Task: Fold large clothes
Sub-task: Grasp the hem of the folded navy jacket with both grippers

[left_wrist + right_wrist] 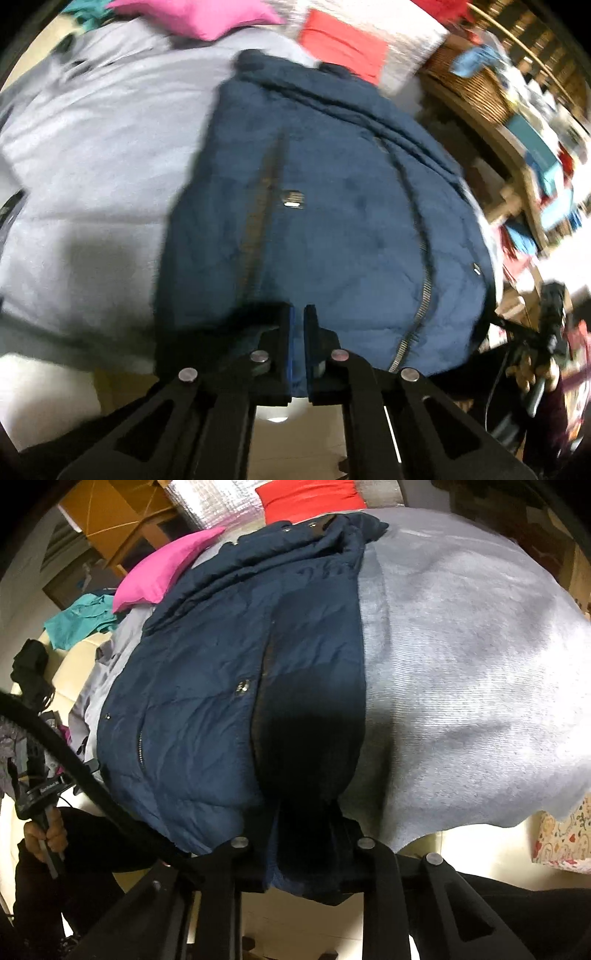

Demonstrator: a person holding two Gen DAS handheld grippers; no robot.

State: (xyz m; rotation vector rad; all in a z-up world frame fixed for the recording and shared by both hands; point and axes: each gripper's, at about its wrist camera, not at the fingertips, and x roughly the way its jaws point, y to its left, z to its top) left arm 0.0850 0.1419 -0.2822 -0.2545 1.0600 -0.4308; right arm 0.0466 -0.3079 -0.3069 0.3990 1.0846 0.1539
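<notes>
A navy padded jacket lies on a grey blanket, zipper side up, collar far from me. My left gripper is shut on the jacket's near hem, a blue strip of cloth showing between the jaws. In the right wrist view the jacket lies left of centre on the grey blanket. My right gripper is shut on the jacket's near hem, which bunches over the jaws and hides the fingertips. The other gripper shows at the right edge of the left wrist view and at the left edge of the right wrist view.
A pink pillow and a red cushion lie beyond the jacket. Wicker shelves with clutter stand to the right. Teal cloth lies at the left, a patterned bag at the right. Light floor is below.
</notes>
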